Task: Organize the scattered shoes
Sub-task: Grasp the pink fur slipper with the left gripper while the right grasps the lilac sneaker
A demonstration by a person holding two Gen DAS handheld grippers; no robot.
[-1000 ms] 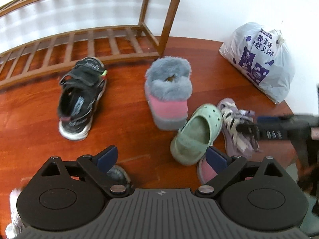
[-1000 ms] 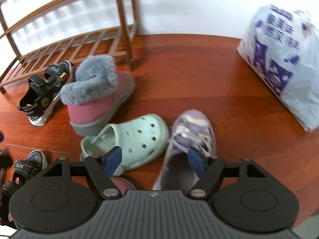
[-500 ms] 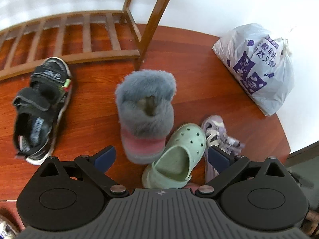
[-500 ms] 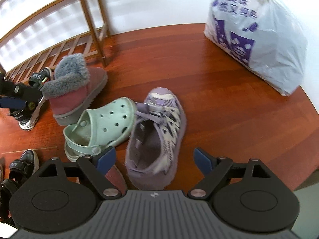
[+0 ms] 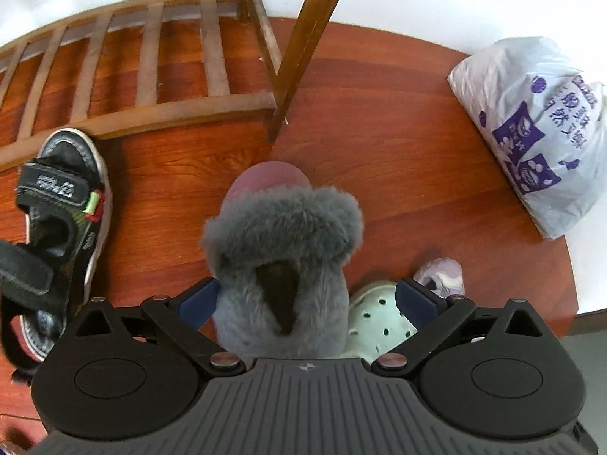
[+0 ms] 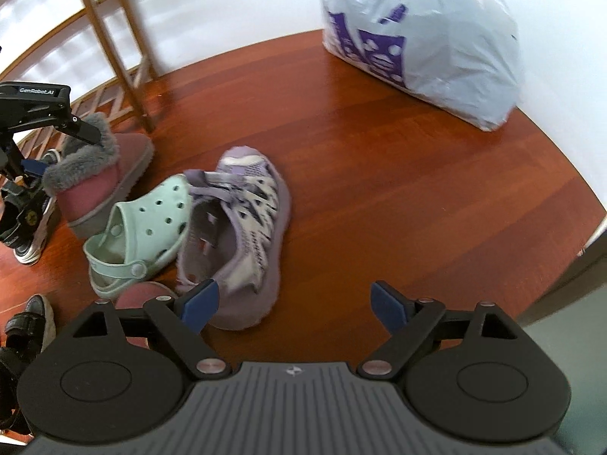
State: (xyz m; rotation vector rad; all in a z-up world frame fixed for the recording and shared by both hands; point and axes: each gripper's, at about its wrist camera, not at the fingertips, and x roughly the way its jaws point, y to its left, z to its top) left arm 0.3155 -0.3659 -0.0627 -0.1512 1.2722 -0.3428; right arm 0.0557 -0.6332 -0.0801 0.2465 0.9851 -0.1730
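A: Since 0.5 s ago, left gripper [image 5: 305, 299] has closed in on the pink boot [image 5: 280, 261]; its fur cuff now sits between the wide jaws, on the floor.

B: Step: boot grasp. Next: close, lift toward the rack [image 5: 151, 76] ahead.

A: Right gripper [image 6: 294, 303] wide, empty. Count: one boot, one green clog [image 6: 144, 223], one purple sneaker [image 6: 242, 223], two black sandals.

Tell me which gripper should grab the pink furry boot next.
Left. The left gripper is open with the pink furry boot right between its fingers. The right gripper is open over bare floor beside the purple sneaker, far from the boot.
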